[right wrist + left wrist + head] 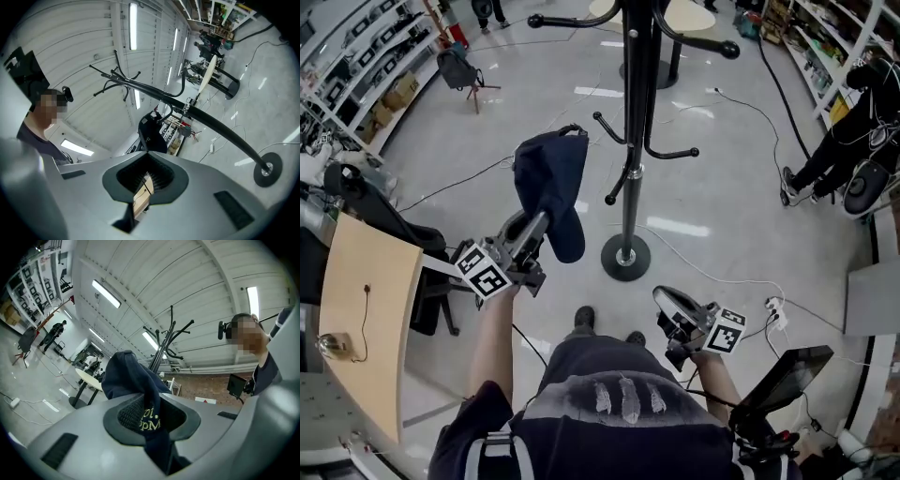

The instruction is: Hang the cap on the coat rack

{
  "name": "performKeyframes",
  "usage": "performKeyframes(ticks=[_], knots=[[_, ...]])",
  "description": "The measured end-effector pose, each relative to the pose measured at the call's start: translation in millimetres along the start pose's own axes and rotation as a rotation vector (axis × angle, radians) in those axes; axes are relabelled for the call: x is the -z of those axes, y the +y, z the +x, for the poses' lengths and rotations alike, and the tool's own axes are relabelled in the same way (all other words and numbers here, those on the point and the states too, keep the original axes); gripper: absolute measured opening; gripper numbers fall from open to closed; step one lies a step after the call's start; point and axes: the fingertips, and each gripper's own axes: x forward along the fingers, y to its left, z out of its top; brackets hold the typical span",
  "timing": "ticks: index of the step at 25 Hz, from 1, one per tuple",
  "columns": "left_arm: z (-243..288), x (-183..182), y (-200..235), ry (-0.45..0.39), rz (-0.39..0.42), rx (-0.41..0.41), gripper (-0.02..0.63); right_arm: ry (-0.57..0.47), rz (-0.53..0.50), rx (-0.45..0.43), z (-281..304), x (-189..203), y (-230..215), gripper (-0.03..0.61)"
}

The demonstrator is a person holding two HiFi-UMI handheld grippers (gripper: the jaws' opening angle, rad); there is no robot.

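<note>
Well, from where I stand the navy cap [548,183] is up in the air, pinched by a fold of its cloth in the left tongs [546,217], which are closed down on it and lifted toward the coat rack [633,141]. It is near the rack's lower hooks [609,128] but touches none of them. The right tongs [668,300] hang low by the person's hip, parted only a sliver, with nothing between them. What worries me is the grip: only a bunched piece of fabric is caught, and the rest of the cap droops loose, so a quick swing could let it slide out and drop to the floor. Because it hangs limp, its opening does not face any hook, and I judge a knobbed tip could simply push the cloth aside and not catch it. A hard nudge could also rock the rack on its round base [625,257], and the cables [712,272] trailing across the floor beside it look easy to snag with a foot. As for writing, yellow stitched lettering [151,419] shows on the cap right at the tongs, but the fold hides most of it; I make out a few letters and no whole word. The marker cubes carry only black-and-white squares.
</note>
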Motion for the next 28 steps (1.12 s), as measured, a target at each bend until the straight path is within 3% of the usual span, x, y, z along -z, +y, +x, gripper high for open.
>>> performKeyframes(ticks=[6, 16, 28], knots=[[22, -8, 47, 0.073, 0.082, 0.081, 0.084, -0.017, -0.040, 0.050, 28, -7, -14, 0.003], [37, -3, 121, 0.223, 0.098, 0.276, 0.084, -0.098, -0.067, 0.122, 108, -1, -27, 0.003], [61, 7, 128, 0.247, 0.077, 0.359, 0.084, -0.114, -0.073, 0.160, 115, -7, -35, 0.003]])
